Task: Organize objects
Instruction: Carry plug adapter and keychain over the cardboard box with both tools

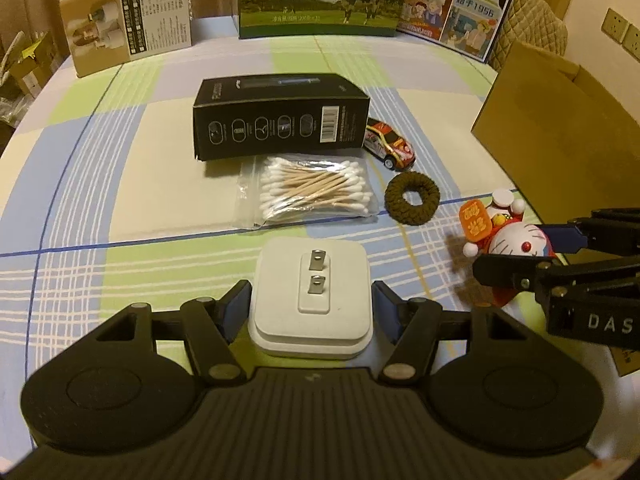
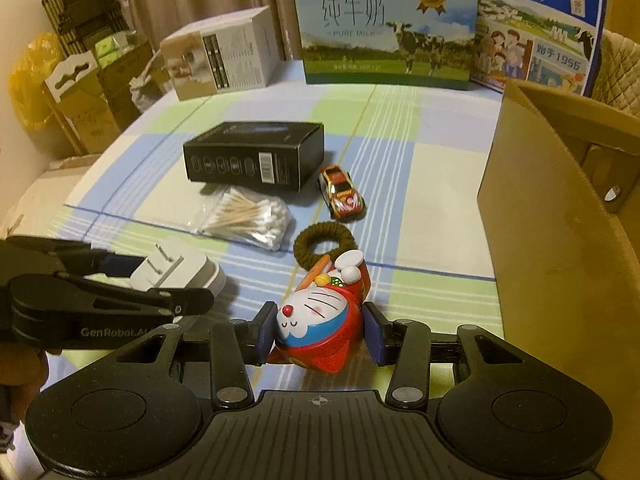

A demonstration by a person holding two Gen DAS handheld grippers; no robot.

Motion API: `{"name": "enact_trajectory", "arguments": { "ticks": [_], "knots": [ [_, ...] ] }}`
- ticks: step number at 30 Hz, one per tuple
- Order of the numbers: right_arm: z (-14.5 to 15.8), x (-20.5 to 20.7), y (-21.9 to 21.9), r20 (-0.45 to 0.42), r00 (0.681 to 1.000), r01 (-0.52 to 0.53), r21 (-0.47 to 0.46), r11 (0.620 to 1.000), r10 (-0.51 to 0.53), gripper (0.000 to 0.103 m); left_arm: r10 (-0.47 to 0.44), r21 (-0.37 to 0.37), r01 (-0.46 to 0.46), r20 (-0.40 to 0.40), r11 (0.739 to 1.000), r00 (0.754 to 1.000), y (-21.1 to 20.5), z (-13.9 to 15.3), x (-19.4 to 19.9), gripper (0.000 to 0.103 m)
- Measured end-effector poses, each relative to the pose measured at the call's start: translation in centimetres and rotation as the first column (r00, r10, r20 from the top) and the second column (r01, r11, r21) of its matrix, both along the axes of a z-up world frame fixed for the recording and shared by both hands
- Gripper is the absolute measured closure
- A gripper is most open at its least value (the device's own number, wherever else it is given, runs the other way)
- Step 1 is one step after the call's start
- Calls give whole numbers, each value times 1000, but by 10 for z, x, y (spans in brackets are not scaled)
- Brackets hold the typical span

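A white plug-in charger point(image 1: 312, 280) with two metal prongs facing up sits between the pads of my left gripper point(image 1: 312, 308), which is shut on its sides. From the right wrist view the charger point(image 2: 188, 268) looks tilted in the left gripper point(image 2: 160, 280). A red and blue cat figurine point(image 2: 308, 316) lies between the blue pads of my right gripper point(image 2: 319, 332), which is shut on it. In the left wrist view the figurine point(image 1: 512, 240) shows in the right gripper point(image 1: 528, 254) at the right edge.
On the checked cloth lie a black box point(image 1: 280, 120), a bag of cotton swabs point(image 1: 316, 190), a toy car point(image 1: 390, 144) and a brown hair tie point(image 1: 412, 198). An open cardboard box point(image 2: 560, 220) stands at the right. Milk cartons point(image 2: 384, 28) and a tan box point(image 2: 220, 56) line the back.
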State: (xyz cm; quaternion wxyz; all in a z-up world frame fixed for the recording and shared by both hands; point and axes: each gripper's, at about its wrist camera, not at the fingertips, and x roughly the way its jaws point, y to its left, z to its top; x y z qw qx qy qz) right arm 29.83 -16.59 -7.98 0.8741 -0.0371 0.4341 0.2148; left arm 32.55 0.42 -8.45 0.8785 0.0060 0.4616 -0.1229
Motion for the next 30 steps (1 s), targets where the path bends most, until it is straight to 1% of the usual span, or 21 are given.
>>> {"name": "enact_trajectory", "arguments": {
  "ticks": [4, 7, 12, 15, 18, 21, 25, 30],
  "knots": [
    [11, -7, -3, 16, 1000, 3, 21, 1000, -4, 61, 16, -22, -16, 14, 1000, 1000, 2, 10, -10, 43],
    [24, -17, -6, 47, 999, -3, 37, 999, 1, 61, 40, -45, -39, 32, 998, 999, 6, 20, -18, 43],
    [50, -41, -14, 107, 994, -4, 45, 999, 0, 61, 52, -44, -49, 71, 998, 996, -1, 42, -37, 43],
    [68, -56, -23, 130, 992, -5, 57, 998, -3, 61, 42, -50, -38, 87, 998, 995, -11, 56, -53, 43],
    [88, -71, -34, 167, 986, -6, 43, 999, -1, 61, 30, -70, -23, 101, 997, 994, -24, 72, -67, 43],
    [111, -83, -51, 206, 978, 13, 38, 999, -20, 61, 10, -88, 1, 125, 996, 992, -40, 92, -81, 43],
    [139, -98, -82, 245, 968, 50, 39, 998, -58, 61, -25, -95, 41, 163, 995, 986, -64, 122, -99, 43],
    [160, -114, -122, 275, 956, 101, 28, 995, -104, 61, -69, -111, 93, 200, 990, 977, -98, 151, -116, 43]
  ]
}}
